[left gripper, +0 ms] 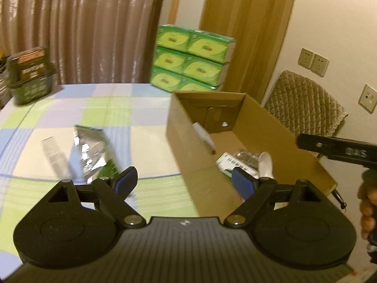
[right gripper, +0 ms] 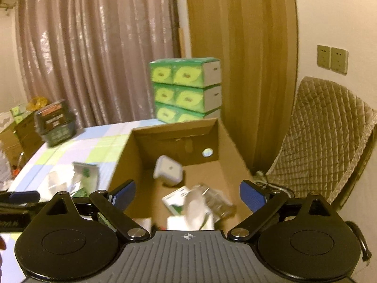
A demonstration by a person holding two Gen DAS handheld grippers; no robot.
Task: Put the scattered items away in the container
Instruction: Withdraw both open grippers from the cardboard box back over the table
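The cardboard box stands open on the checked desk. Inside it lie a white square case, a clear plastic pack and a white pen leaning on its left wall. Left of the box, a silver-green pouch lies on the desk. The left tongs gape empty at the box's near corner; the right tongs gape empty over the box. Behind the box stand stacked green tissue packs.

1. Matt brown cardboard box on a smooth checked tablecloth.
2. Crinkled, glossy foil packet; clear glossy plastic wrapper inside the box.
3. Shiny wrapped tissue packs; quilted fabric chair cover.
4. Lustrous pleated curtain; matt black plastic left gripper.
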